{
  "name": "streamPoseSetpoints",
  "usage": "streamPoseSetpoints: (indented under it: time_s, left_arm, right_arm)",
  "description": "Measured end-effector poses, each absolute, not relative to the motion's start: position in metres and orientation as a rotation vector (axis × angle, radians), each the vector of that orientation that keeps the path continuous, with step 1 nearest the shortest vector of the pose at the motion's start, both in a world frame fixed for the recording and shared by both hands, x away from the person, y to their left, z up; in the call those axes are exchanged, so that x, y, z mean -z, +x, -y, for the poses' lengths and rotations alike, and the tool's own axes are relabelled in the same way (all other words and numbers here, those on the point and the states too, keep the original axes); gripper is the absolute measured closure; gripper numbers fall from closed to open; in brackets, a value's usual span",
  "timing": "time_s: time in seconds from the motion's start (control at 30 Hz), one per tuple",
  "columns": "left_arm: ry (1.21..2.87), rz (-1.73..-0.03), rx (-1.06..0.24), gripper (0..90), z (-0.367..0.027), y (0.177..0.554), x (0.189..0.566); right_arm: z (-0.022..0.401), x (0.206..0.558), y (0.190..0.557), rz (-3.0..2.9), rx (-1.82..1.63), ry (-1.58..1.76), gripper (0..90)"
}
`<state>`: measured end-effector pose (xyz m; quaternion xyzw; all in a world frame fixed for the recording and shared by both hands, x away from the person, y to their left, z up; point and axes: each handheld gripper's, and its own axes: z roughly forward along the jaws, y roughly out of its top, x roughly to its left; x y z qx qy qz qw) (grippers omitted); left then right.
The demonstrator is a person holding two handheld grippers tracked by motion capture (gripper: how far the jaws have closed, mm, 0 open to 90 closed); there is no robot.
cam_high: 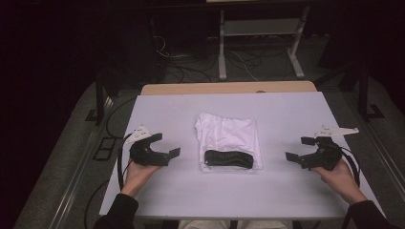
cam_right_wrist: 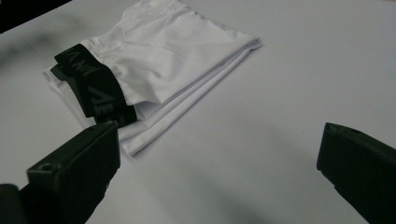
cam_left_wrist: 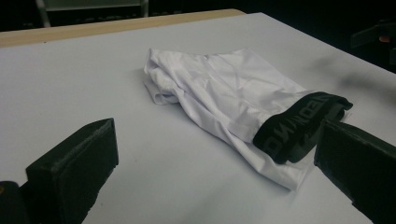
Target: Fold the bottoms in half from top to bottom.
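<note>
A folded white garment (cam_high: 228,135) with a black lettered waistband (cam_high: 229,159) lies at the middle of the white table (cam_high: 282,188), waistband toward the near edge. My left gripper (cam_high: 165,145) rests open on the table to the garment's left, jaws pointing at it, nothing between them. My right gripper (cam_high: 299,148) rests open to its right, also empty. The left gripper view has the garment (cam_left_wrist: 219,91) and waistband (cam_left_wrist: 299,125) ahead of its wide-apart jaws. In the right gripper view the garment (cam_right_wrist: 163,56) and waistband (cam_right_wrist: 95,84) lie up and left of its jaws.
The table's far edge is a bare wooden strip (cam_high: 229,88). Beyond it on the dark floor stand a metal stand (cam_high: 260,33) and loose cables (cam_high: 191,62). Bare table surface surrounds the garment on all sides.
</note>
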<state>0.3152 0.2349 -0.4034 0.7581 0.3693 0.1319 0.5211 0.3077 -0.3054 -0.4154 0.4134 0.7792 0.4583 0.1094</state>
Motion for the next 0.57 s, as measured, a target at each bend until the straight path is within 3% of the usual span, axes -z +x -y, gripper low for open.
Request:
streamPoseSetpoints:
  time_s: [0.57]
  left_arm:
    - [1.784, -0.925, -0.372, 0.0, -0.255, 0.287, 0.415]
  right_arm:
    - [0.315, 0.434, 0.282, -2.263, -1.309, 1.217, 0.0]
